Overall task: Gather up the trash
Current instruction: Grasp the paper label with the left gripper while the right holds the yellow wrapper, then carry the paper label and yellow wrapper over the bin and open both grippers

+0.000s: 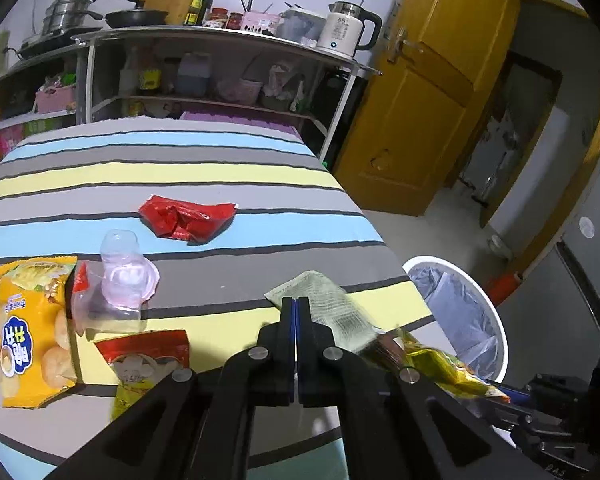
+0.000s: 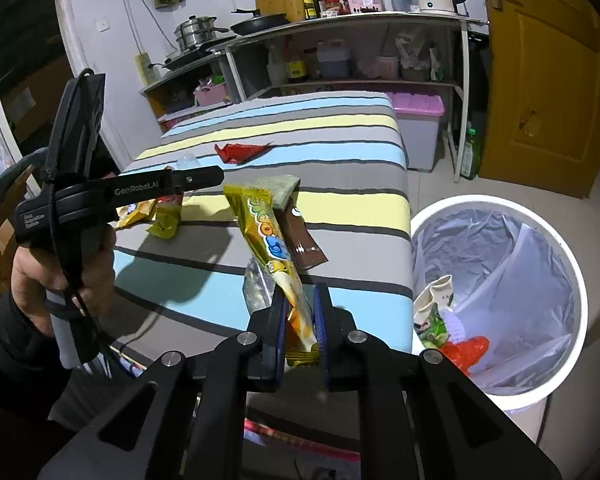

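Left tongs [image 1: 296, 304]: jaws fully together, pinching a pale green paper wrapper [image 1: 332, 300] by its edge, above the near corner of the bed [image 1: 180, 176].

Right tongs [image 2: 300, 300]: jaws narrowed onto a yellow snack wrapper [image 2: 268, 236], which stands up tilted from the grip; a brown wrapper [image 2: 304, 236] lies behind it, possibly touching.

Trash bin [image 2: 420, 216], white with clear liner, on the floor just beside the bed; some litter inside.

On the bed: red wrapper [image 1: 188, 220], clear plastic cup [image 1: 120, 272], orange snack bag [image 1: 32, 328].
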Available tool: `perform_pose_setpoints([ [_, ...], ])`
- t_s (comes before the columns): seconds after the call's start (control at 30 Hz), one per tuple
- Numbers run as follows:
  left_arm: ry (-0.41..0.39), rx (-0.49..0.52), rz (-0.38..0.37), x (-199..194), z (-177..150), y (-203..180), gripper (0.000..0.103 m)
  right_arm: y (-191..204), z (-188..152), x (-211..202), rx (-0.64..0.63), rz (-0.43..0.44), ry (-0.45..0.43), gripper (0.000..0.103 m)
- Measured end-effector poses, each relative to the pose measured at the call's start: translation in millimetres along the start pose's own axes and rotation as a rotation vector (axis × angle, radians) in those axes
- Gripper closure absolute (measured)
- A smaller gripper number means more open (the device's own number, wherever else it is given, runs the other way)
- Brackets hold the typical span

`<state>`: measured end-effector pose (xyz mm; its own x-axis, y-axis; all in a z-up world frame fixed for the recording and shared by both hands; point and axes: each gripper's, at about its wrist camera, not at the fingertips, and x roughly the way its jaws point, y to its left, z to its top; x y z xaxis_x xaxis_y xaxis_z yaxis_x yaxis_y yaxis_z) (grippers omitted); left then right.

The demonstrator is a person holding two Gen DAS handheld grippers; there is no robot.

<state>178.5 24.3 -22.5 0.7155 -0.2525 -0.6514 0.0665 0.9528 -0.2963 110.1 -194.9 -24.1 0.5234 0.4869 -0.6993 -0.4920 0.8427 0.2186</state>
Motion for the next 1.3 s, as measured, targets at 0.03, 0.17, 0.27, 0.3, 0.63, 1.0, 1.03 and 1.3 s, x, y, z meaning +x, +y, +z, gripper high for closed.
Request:
perform_pose_setpoints([
  [0.03, 0.001, -0.005, 0.001, -1, 0, 0, 0.1, 0, 0, -2, 0.003, 0.003, -0.007, 0.09],
  [0.17, 0.011, -0.018, -0.02, 1, 0, -2, 0.069, -2, 3, -6, 0.01, 0.002, -0.028, 0.091],
  [0.27, 0.034, -0.03, -0.034, 9, -2, -7, 0.058, -8, 4, -6, 0.047, 0.008, -0.04, 0.091],
  [0.3, 0.04, -0.029, -0.033, 11, -2, -8, 0.058, -11, 4, -6, 0.06, 0.011, -0.043, 0.091],
  [0.63, 0.098, 0.036, 0.033, 43, -14, -30, 0.075, -28, 11, -9, 0.134, 0.016, -0.069, 0.091],
  [1.0, 0.051, 0.081, 0.032, 27, -14, -30, 0.101, -32, 14, -9, 0.144, 0.007, -0.068, 0.091],
  [1.03, 0.047, 0.083, 0.034, 25, -14, -30, 0.101, -32, 14, -9, 0.144, 0.004, -0.071, 0.091],
  [1.3, -0.007, 0.083, 0.018, -5, -9, -30, 0.101, -34, 20, -18, 0.153, -0.012, -0.096, 0.091],
])
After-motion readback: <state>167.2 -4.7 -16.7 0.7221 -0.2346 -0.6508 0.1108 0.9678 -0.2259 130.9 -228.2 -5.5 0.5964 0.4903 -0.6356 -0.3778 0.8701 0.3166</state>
